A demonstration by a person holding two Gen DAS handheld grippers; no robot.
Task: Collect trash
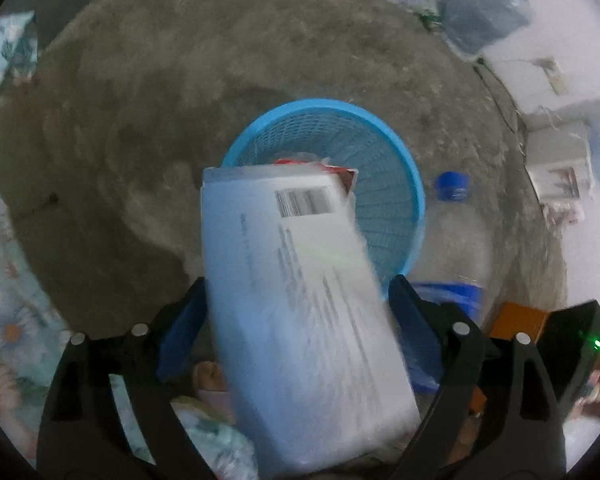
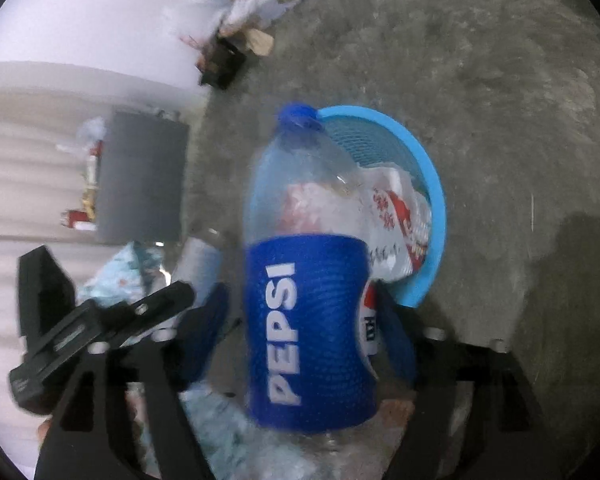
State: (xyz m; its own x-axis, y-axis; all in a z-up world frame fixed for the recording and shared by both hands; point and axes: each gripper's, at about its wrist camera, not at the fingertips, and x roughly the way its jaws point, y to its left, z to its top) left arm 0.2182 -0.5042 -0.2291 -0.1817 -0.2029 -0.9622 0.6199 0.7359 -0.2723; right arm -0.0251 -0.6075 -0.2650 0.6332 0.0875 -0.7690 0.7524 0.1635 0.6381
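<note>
My left claw [image 1: 296,320] pointed steeply down at the concrete floor [image 1: 160,100], its blue fingers [image 1: 180,332] spread wide. A white carton [image 1: 300,312] with a barcode sat between them, blurred; the pads did not seem to press it, so I counted it as released. Its far end reached over the rim of the blue mesh basket [image 1: 380,128] below.

My right claw [image 2: 300,328] stood wide too, with the clear Pepsi bottle [image 2: 308,320] between its fingers [image 2: 204,332] and a gap on the left side. Its blue cap [image 2: 298,118] reached the basket's [image 2: 436,216] far-left rim. Crumpled wrappers [image 2: 396,216] lay inside.
</note>
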